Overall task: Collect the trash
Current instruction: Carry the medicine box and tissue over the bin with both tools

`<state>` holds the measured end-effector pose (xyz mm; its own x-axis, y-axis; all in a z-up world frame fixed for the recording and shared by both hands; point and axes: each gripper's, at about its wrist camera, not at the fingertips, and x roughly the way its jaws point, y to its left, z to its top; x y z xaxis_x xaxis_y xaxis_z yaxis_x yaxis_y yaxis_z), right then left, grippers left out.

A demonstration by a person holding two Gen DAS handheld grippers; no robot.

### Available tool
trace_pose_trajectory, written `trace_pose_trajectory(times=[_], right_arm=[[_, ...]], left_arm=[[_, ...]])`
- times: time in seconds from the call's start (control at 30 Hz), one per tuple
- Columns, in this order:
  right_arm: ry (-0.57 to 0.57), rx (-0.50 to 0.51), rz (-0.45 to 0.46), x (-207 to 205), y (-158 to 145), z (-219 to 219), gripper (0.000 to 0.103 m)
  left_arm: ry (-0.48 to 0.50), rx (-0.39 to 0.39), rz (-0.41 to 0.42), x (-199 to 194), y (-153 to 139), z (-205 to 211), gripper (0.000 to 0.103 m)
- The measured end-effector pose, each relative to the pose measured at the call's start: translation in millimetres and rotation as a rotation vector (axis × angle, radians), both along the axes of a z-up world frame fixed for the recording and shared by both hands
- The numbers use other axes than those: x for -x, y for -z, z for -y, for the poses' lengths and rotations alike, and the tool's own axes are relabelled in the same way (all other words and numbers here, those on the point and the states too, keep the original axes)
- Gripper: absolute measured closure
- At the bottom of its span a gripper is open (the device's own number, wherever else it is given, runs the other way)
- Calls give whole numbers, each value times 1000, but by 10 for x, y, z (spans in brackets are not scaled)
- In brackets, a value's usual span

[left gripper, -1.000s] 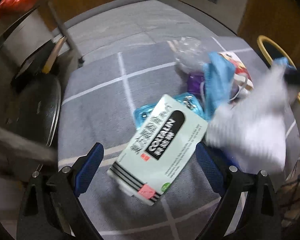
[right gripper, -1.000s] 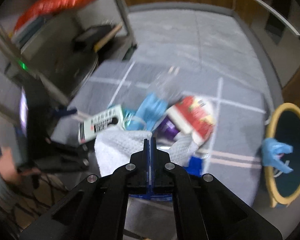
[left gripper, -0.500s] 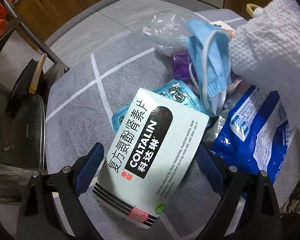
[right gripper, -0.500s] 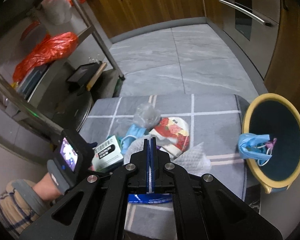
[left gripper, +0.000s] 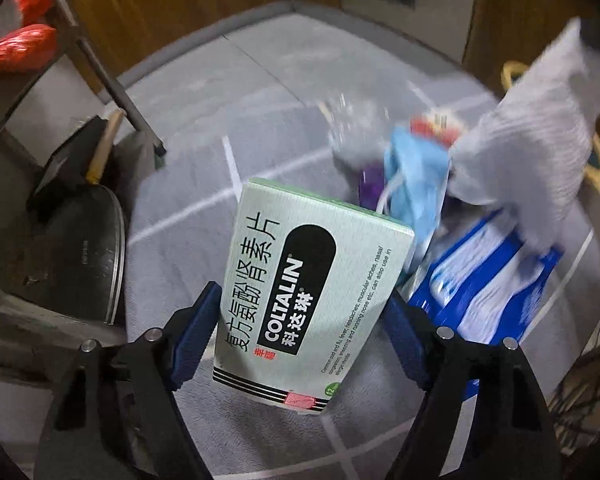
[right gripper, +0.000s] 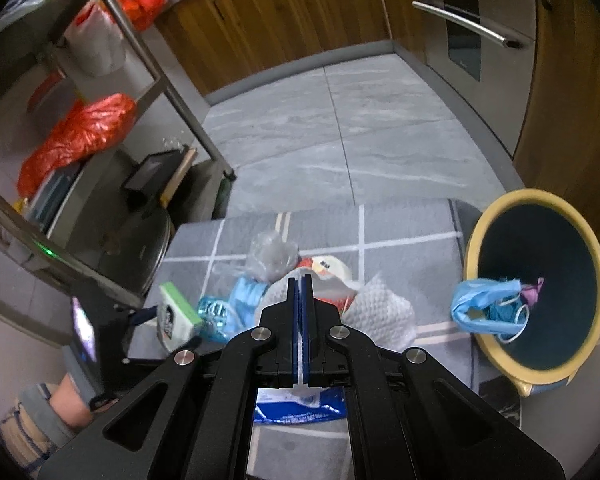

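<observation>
My left gripper is shut on a pale green Coltalin medicine box and holds it tilted above the grey mat. My right gripper is shut on a white paper towel, which hangs above the trash pile and shows blurred in the left wrist view. On the mat lie a blue face mask, a blue-and-white packet, a clear plastic wrapper and a red-and-white packet. The yellow-rimmed bin stands right of the mat with a blue mask on its rim.
A metal shelf rack with red bags stands to the left, with a dark pan and a box below it. Wooden cabinets and an oven door line the back and right. Grey tiled floor lies beyond the mat.
My left gripper has shut on the medicine box and lifted it off the mat. My right gripper has carried the paper towel higher and further right.
</observation>
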<state>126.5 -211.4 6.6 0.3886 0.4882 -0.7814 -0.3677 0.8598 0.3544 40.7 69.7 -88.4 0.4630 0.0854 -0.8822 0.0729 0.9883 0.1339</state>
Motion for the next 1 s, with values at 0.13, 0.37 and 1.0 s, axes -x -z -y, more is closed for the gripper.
trace_pose_trajectory(times=[0.13,0.37,1.0], right_arm=[[22,-16,18,-24,-75,91,101],[43,-15,38,-45,-130,176,101],[174,4,154,-218,-423,647,101]], left_arm=[[-48,54,105,16,-314,-52,26],[-48,76,202,29,-637,-22,26],[105,132,245,-315,-1005,744,26]])
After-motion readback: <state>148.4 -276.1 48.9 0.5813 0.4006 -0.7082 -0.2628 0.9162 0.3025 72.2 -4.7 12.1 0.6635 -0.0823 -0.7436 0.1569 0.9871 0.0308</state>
